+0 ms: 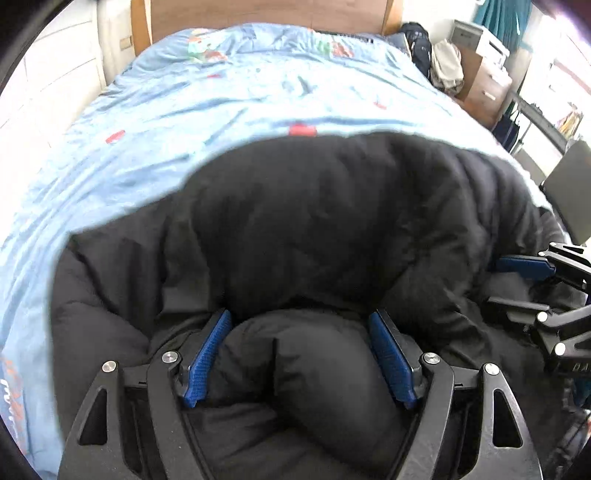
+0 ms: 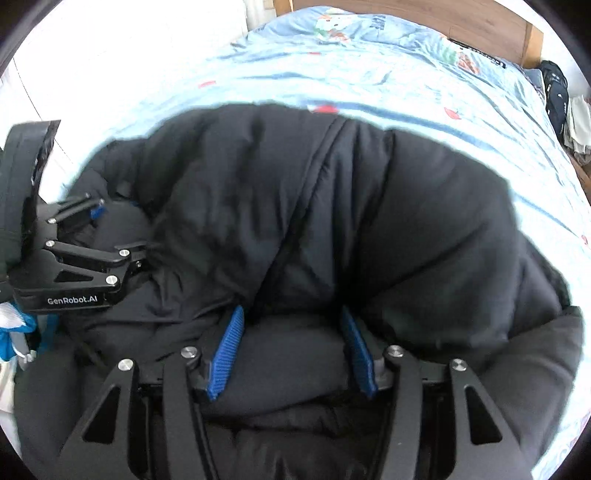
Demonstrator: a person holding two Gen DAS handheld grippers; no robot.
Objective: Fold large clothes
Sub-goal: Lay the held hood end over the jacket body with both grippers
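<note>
Fingers (image 1: pixel 210 354) on the left gripper (image 1: pixel 299 325) sit wide apart with a thick roll of the black puffy jacket (image 1: pixel 314 221) bulging between the blue pads. Pads touch the roll on both sides; looks like a grip on a fat bunch, not a thin edge. Jacket lies on the blue printed bedspread (image 1: pixel 166 122), bunched toward the near edge of the bed.

Left wrist view risks: padding is slippery and springy, so the roll could squeeze out of the jaws on a lift. Right gripper (image 1: pixel 524 269) is close at the right edge; pulling inward could clash the two rigs. Open room: lots of bare bedspread ahead, up to the wooden headboard (image 1: pixel 266 14). Bedside cabinet (image 1: pixel 484 88) is well apart.

Right wrist view: right gripper (image 2: pixel 291 325) also partly open, fingers (image 2: pixel 229 350) bracketing a fold of jacket (image 2: pixel 369 206), pads touching cloth. Left gripper (image 2: pixel 96 236) is just beside, at left. Risk: uneven lift twists the bulk, and the zipper seam folds crooked. Free bedspread (image 2: pixel 369 81) ahead; bed edge falls off at right.
</note>
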